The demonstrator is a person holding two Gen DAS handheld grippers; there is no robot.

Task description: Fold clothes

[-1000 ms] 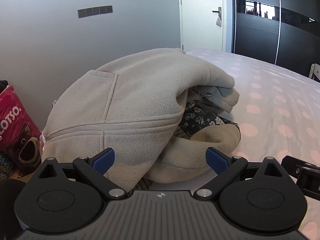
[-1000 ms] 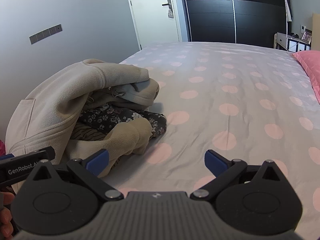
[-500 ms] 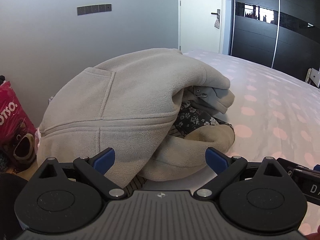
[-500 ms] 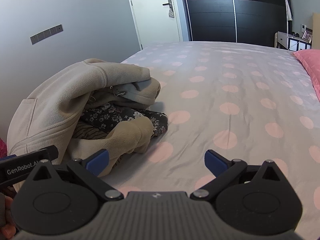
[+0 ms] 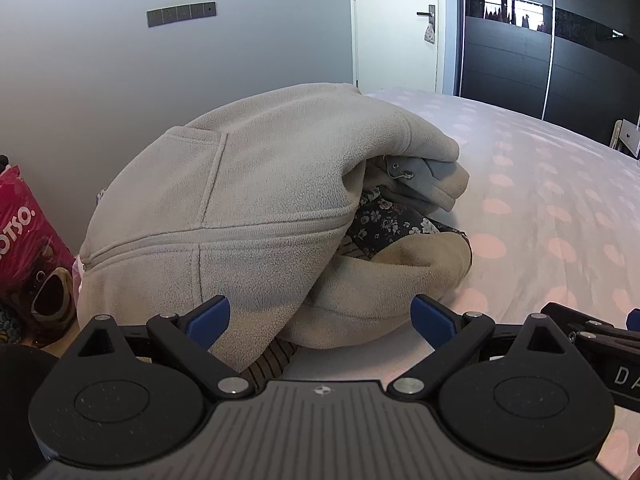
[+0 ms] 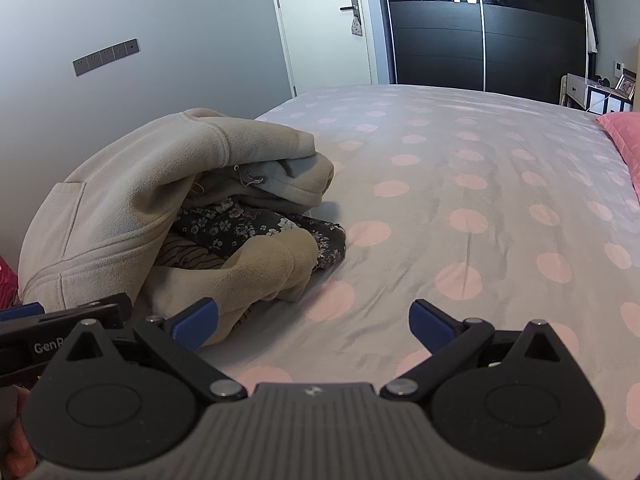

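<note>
A heap of unfolded clothes sits near the corner of a bed covered by a pale grey sheet with pink dots [image 6: 472, 184], close to the grey wall. On top of the heap lies a beige fleece zip jacket [image 5: 248, 200], draped like a hood over the rest; under its raised edge show a dark floral-print garment [image 6: 240, 224] and a brown striped garment [image 6: 188, 254], with a thick beige fleece sleeve [image 6: 256, 276] curling along the heap's front. The left gripper [image 5: 320, 316] hangs just in front of the heap with its jaws spread wide and nothing between them, its blue pads level with the jacket's lower hem. The right gripper [image 6: 314, 318] is beside the heap, on its bed-centre side, jaws likewise spread and empty, aimed over bare sheet. The task appears to be at its very start: nothing is folded, and the step in hand looks like the reach for the first garment. The next move likely calls for pinching the jacket's hem or shoulder with both grippers, lifting it clear of the heap, and spreading it flat on the open sheet beyond the heap.
</note>
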